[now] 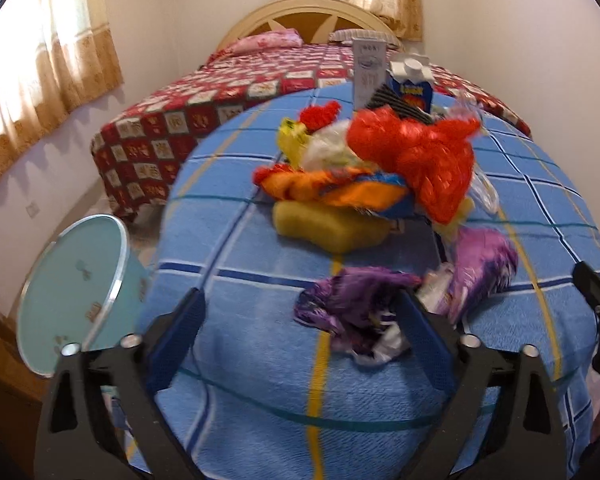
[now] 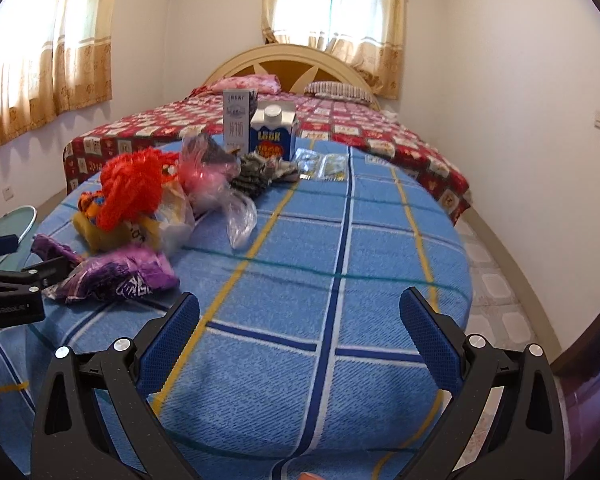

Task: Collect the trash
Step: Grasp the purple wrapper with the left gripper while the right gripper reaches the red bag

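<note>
A heap of trash lies on a round table with a blue checked cloth (image 1: 260, 380): a red mesh bag (image 1: 416, 152), an orange snack bag (image 1: 332, 190), a yellow sponge (image 1: 328, 230) and two purple wrappers (image 1: 340, 308) (image 1: 484, 268). My left gripper (image 1: 304, 320) is open low over the cloth. The nearer purple wrapper lies between its fingers, close to the right one; the pads do not press it. My right gripper (image 2: 300, 320) stands open over bare cloth, to the right of the heap. In its view the red mesh bag (image 2: 136, 188) and a purple wrapper (image 2: 120, 276) lie to the left.
A light blue bin (image 1: 72, 292) stands on the floor left of the table. Two cartons (image 2: 274, 132) (image 2: 236, 120), a clear plastic bag (image 2: 240, 216) and striped cloth (image 2: 260, 172) sit toward the table's far side. A bed (image 2: 360, 128) with a red cover fills the room behind.
</note>
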